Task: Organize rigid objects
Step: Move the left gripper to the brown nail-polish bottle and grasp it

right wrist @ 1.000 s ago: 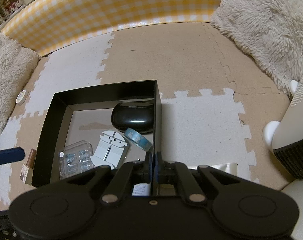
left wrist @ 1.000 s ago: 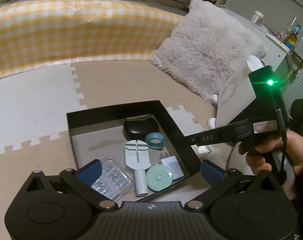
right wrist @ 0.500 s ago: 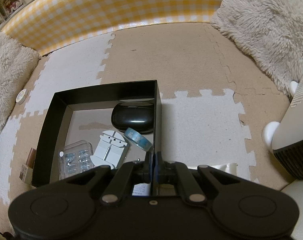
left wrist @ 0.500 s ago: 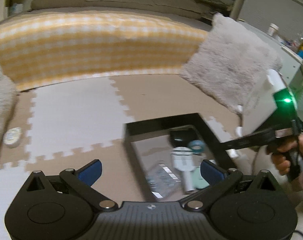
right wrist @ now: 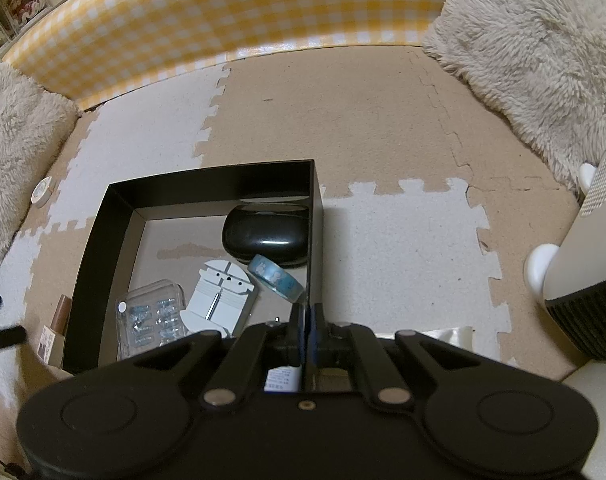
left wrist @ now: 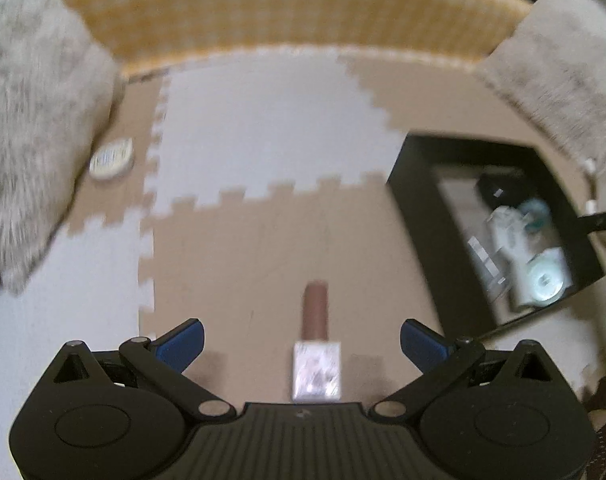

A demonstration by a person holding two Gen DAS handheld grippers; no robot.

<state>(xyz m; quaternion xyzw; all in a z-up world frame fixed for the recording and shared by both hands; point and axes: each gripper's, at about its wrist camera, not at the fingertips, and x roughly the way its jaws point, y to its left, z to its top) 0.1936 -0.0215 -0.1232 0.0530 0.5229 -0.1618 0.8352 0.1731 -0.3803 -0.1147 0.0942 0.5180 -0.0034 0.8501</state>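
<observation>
A small bottle [left wrist: 317, 344] lying on the floor left of the black box [left wrist: 417, 216] is framed by the wide-open, empty left hand-held gripper [left wrist: 301, 340]; the right hand-held gripper [right wrist: 307, 328] is closed on the box's right wall. The square body should be gripped squarely.

Bare mat [left wrist: 263, 248] surrounds bottle [left wrist: 315, 344]; black box [left wrist: 419, 216] flanks right.

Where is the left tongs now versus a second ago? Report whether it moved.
Yes. The left tongs swung left, off the black box, which slid to that view's right edge, and now frames the brown bottle on the mat.
</observation>
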